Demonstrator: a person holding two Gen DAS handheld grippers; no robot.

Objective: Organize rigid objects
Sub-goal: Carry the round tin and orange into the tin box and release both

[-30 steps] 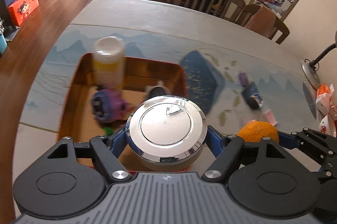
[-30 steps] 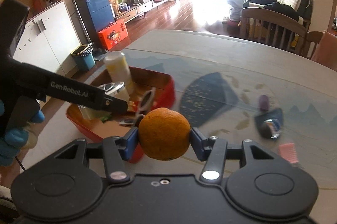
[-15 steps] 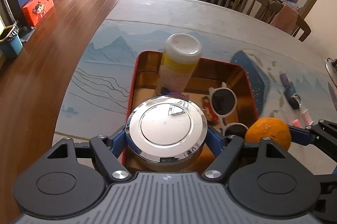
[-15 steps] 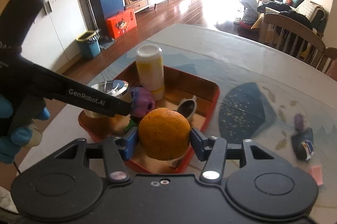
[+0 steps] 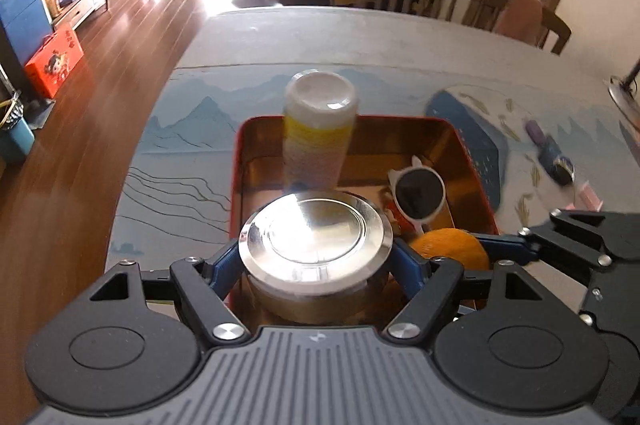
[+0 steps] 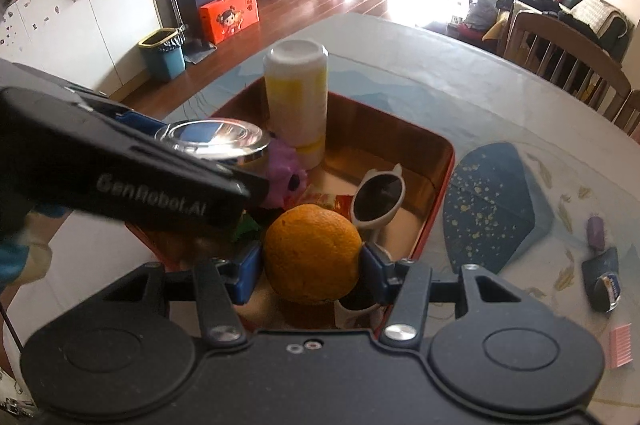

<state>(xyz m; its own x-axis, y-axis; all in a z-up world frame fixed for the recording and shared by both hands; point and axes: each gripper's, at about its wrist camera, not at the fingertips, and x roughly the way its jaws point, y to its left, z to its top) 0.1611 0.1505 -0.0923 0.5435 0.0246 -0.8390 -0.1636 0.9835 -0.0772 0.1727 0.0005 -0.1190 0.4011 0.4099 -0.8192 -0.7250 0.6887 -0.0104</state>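
While both tools are hanging over the red tray (image 5: 472,161), the left gripper (image 5: 316,265) is pinching a steel-lidded jar (image 5: 316,237) between its blue pads, and beside it the right gripper (image 6: 312,265) is clamping an orange (image 6: 312,253) above the sunglasses (image 6: 378,197).

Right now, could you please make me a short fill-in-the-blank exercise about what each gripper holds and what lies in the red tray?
1. The left gripper is shut on a jar with a shiny ____ lid.
2. The right gripper holds an ____ fruit.
3. The tall white and yellow bottle stands ____ in the red tray.
4. The sunglasses have ____ frames.

Missing words: metal; orange; upright; white
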